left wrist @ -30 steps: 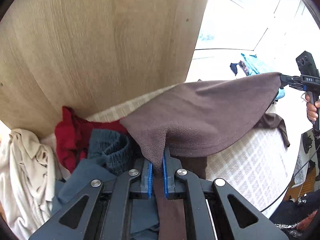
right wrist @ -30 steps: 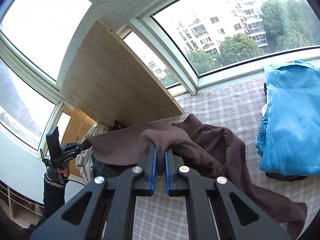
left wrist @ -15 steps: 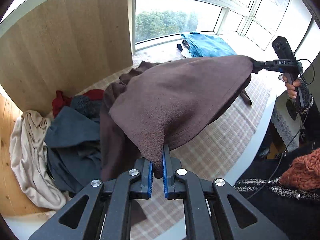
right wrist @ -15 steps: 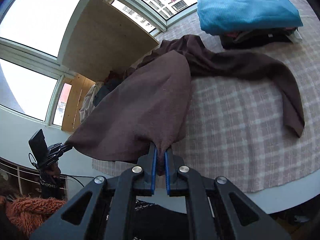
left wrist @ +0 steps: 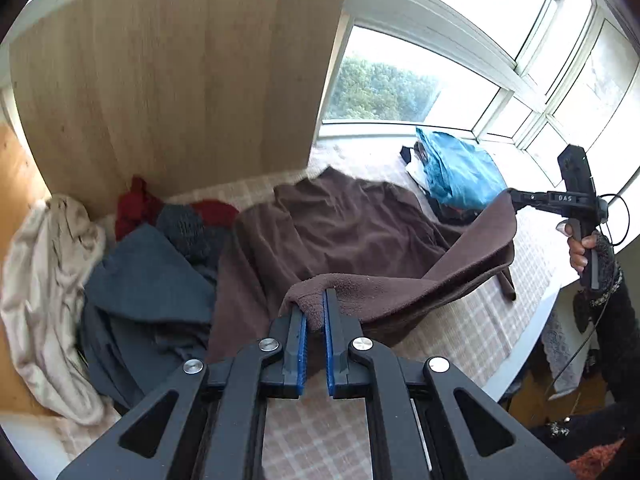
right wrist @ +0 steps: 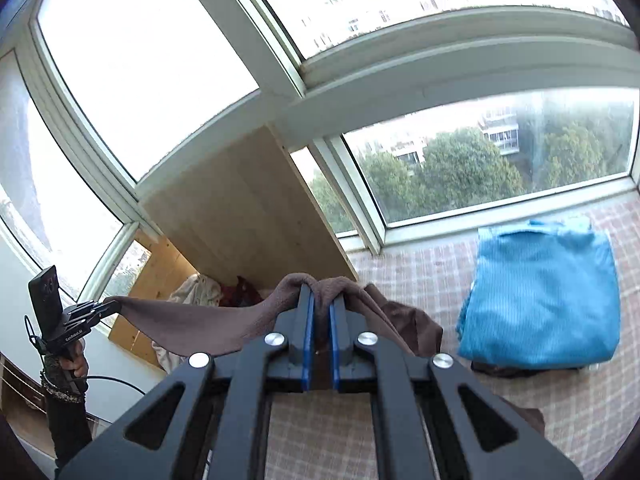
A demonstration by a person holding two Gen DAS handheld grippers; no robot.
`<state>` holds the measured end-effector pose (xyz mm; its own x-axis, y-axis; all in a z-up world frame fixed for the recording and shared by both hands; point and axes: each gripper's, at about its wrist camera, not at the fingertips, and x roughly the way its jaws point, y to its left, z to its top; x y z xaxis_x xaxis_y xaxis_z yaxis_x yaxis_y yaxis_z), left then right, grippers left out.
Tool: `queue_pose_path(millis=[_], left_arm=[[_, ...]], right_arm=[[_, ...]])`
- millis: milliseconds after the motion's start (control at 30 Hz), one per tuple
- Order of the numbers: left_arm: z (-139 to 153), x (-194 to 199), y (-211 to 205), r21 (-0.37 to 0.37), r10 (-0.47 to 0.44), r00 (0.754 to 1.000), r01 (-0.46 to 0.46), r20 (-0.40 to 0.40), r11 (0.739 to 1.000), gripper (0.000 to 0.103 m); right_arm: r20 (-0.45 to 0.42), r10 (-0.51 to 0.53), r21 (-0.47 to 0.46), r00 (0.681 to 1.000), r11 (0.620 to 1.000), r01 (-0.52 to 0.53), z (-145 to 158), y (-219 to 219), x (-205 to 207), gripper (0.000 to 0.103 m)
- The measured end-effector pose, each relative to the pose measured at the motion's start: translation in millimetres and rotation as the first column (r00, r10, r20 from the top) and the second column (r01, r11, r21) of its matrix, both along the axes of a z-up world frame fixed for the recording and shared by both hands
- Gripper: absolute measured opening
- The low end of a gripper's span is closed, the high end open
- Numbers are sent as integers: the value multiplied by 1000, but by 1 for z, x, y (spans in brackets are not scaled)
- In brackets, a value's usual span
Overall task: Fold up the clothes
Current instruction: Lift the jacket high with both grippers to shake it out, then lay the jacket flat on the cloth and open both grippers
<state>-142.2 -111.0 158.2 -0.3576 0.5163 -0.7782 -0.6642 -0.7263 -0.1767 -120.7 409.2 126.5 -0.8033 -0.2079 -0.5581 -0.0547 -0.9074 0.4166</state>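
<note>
A brown fleece garment (left wrist: 344, 232) lies spread on the checked surface (left wrist: 492, 320), its near edge lifted off it. My left gripper (left wrist: 315, 312) is shut on one corner of that edge. The right gripper (left wrist: 514, 196), seen at the right of the left wrist view, pinches the other corner, so the edge sags between the two. In the right wrist view my right gripper (right wrist: 319, 302) is shut on the brown garment (right wrist: 208, 324), and the left gripper (right wrist: 114, 305) holds the far corner at the left.
A heap of unfolded clothes, cream (left wrist: 44, 280), dark blue (left wrist: 148, 280) and red (left wrist: 138, 204), lies left against a wooden panel (left wrist: 172, 80). A folded blue stack (right wrist: 540, 296) sits by the window. The surface's front edge (left wrist: 528, 344) runs near the person's sleeve (left wrist: 620, 320).
Both grippers dropped and came forward with the brown garment: it was held up stretched between them, and most of it now lies flat on the surface with only the near edge lifted.
</note>
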Motion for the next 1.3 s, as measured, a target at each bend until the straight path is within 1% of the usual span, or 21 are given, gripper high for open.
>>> queue_pose_path(millis=[67, 100, 167, 233, 333, 400, 467, 567, 633, 700, 767, 833, 933, 967, 1033, 1067, 1133, 1200, 1233, 1267, 1300], left_arm=[[44, 1, 1, 7, 10, 996, -9, -92, 1000, 6], [65, 2, 1, 10, 15, 990, -14, -138, 1000, 6], [109, 3, 2, 18, 26, 973, -22, -228, 1000, 6], [153, 4, 3, 27, 37, 948, -30, -317, 999, 6], [207, 9, 3, 32, 48, 902, -38, -430, 999, 6], [173, 32, 1, -20, 17, 912, -28, -409, 999, 6], [119, 54, 3, -80, -22, 938, -7, -345, 997, 6], [20, 85, 9, -150, -58, 979, 28, -195, 988, 6], [-58, 109, 15, -187, -83, 995, 70, -61, 980, 6], [-138, 125, 19, -194, -92, 990, 112, 108, 975, 6], [-207, 139, 24, -212, -79, 965, 135, 250, 968, 6], [-257, 150, 28, -225, -60, 936, 145, 347, 964, 6], [-284, 157, 29, -238, -39, 918, 143, 395, 961, 6], [-291, 159, 28, -241, -31, 913, 140, 407, 960, 7], [-292, 158, 25, -246, -14, 910, 127, 415, 961, 9], [-289, 159, 23, -254, -12, 912, 126, 409, 959, 11], [-282, 165, 17, -270, -8, 916, 127, 402, 954, 16], [-271, 171, 9, -281, -6, 920, 126, 393, 951, 16], [-263, 173, 5, -285, 0, 924, 119, 383, 951, 16], [-255, 173, 1, -290, 10, 931, 104, 365, 951, 16], [-245, 171, 1, -292, 16, 939, 91, 344, 952, 16]], right_arm=[[-126, 5, 84, 992, 996, 6, 81, -11, 25, 7], [-158, 20, 118, 987, 993, -1, 102, -17, 43, 7], [-181, 40, 174, 983, 985, -8, 121, -23, 75, 7], [-171, 60, 193, 984, 981, -26, 111, -25, 104, 7], [-64, 99, 196, 993, 977, -85, 53, -32, 134, 7], [49, 120, 184, 992, 975, -127, -10, -38, 151, 7], [187, 115, 107, 976, 985, -136, -95, -37, 168, 7], [383, 106, -8, 917, 994, -112, -220, -33, 194, 7], [503, 93, -76, 859, 995, -64, -302, -28, 212, 7], [577, 82, -99, 812, 995, -30, -359, -25, 229, 7], [619, 71, -67, 783, 997, -37, -388, -31, 238, 7], [628, 60, -11, 776, 998, -68, -394, -37, 238, 7], [646, 57, 19, 761, 996, -90, -396, -37, 233, 7], [660, 62, 28, 749, 994, -108, -398, -38, 231, 8], [707, 61, 60, 705, 988, -146, -398, -40, 229, 21], [724, 60, 64, 687, 986, -154, -395, -39, 231, 23], [713, 73, 53, 697, 986, -157, -377, -34, 236, 23], [663, 69, 49, 745, 990, -136, -354, -24, 235, 23], [634, 64, 59, 771, 990, -131, -346, -20, 229, 26], [605, 59, 70, 794, 989, -127, -339, -17, 222, 34], [595, 54, 87, 802, 988, -131, -339, -16, 211, 37]])
